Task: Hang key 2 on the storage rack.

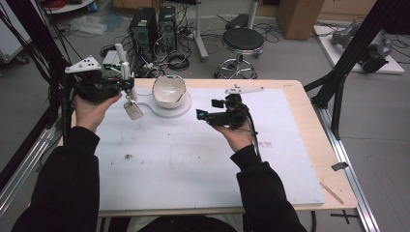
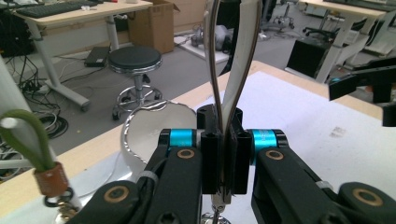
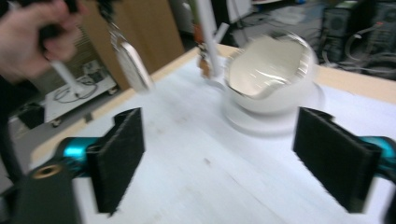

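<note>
Held thing: a white, flat shoehorn-like strip with a metal edge, standing upright between the jaws of the left hand-held gripper; I cannot tell exactly what it is.
Hanging parts: a small pale tag dangles on a ring under that hand-held gripper, above the desk; a green loop with a brown leather band hangs beside it.
Left hand-held gripper: jaws together, clamped on the strip, held off the desk at its far left corner.
Bowl: a white bowl sits on a white round plate just right of the held strip, near the desk's far edge.
Right hand-held gripper: jaws apart with nothing between the pads, pointed toward the bowl; the picture is blurred.
Desk: white sheet over a wooden top.
Step in hand: likely carrying the strip toward the bowl while the free hand-held gripper comes in.
Next move: probably lower the strip over the bowl's rim, or pass it across; keep the dangling tag clear of the plate.
</note>
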{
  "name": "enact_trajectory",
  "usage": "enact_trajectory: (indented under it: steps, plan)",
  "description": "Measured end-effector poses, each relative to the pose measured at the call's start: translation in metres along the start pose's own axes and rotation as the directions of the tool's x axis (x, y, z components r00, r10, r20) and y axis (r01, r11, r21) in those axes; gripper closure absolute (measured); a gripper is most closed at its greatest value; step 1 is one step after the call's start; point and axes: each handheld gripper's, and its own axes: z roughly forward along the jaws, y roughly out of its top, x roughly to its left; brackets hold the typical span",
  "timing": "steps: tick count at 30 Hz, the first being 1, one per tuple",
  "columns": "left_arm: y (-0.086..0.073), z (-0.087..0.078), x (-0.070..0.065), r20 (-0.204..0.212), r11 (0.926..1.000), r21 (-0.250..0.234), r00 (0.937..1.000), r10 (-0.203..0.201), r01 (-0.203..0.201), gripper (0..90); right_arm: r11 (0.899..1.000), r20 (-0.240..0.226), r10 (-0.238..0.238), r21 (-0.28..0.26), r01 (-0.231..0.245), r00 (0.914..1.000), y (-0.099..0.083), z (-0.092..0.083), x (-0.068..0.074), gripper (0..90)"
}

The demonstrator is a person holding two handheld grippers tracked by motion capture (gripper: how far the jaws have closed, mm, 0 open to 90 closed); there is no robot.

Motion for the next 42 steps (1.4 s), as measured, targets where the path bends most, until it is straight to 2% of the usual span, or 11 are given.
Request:
enact_trajectory:
  steps: [3, 6, 10, 16, 20, 21, 26, 31, 34, 39, 42]
  plan:
    - [0.001, -0.005, 0.011, -0.016, 0.9999, -0.008, 0.9998, -0.009, 0.009, 86.3, 1.000, 0.036, 0.016, -0.021, -0.015, 0.9992, -0.016, -0.017, -0.015, 11.7]
    - [-0.001, -0.009, 0.023, -0.027, 0.9981, -0.033, 0.9982, -0.053, 0.052, 86.2, 0.998, 0.112, 0.015, -0.054, -0.009, 0.9935, -0.034, -0.035, -0.028, 11.7]
    - [-0.006, -0.012, 0.038, -0.053, 0.9982, -0.018, 0.9969, -0.058, 0.057, 86.2, 0.998, 0.151, 0.039, -0.049, -0.032, 0.9879, -0.053, -0.054, -0.041, 11.4]
    - [-0.009, -0.016, 0.060, -0.095, 0.9976, -0.015, 0.9932, -0.068, 0.067, 86.2, 0.999, 0.224, 0.041, -0.030, -0.036, 0.9737, -0.076, -0.071, -0.052, 10.9]
    - [-0.008, -0.017, 0.073, -0.091, 0.9968, -0.008, 0.9927, -0.079, 0.079, 86.2, 0.999, 0.258, 0.044, -0.034, -0.036, 0.9652, -0.085, -0.082, -0.055, 10.8]
    - [-0.007, -0.017, 0.076, -0.091, 0.9977, 0.010, 0.9937, -0.066, 0.067, 86.2, 0.999, 0.265, 0.046, -0.040, -0.036, 0.9632, -0.087, -0.084, -0.056, 10.8]
    - [-0.004, -0.014, 0.087, -0.104, 0.9978, 0.038, 0.9934, -0.049, 0.054, 86.2, 0.990, 0.280, 0.127, -0.098, -0.103, 0.9517, -0.102, -0.104, -0.067, 10.8]
    - [-0.001, -0.012, 0.099, -0.124, 0.9965, 0.052, 0.9906, -0.059, 0.065, 86.2, 0.985, 0.302, 0.143, -0.132, -0.107, 0.9427, -0.115, -0.121, -0.069, 10.8]
    - [-0.002, -0.012, 0.107, -0.153, 0.9949, 0.069, 0.9862, -0.063, 0.074, 86.2, 0.987, 0.279, 0.131, -0.127, -0.098, 0.9514, -0.122, -0.125, -0.072, 10.8]
    - [-0.004, -0.012, 0.121, -0.196, 0.9940, 0.058, 0.9772, -0.080, 0.093, 86.2, 0.989, 0.280, 0.117, -0.122, -0.086, 0.9528, -0.124, -0.128, -0.073, 10.8]
    - [-0.005, -0.008, 0.129, -0.167, 0.9910, 0.054, 0.9795, -0.112, 0.122, 86.2, 0.988, 0.277, 0.118, -0.130, -0.084, 0.9536, -0.124, -0.128, -0.072, 10.8]
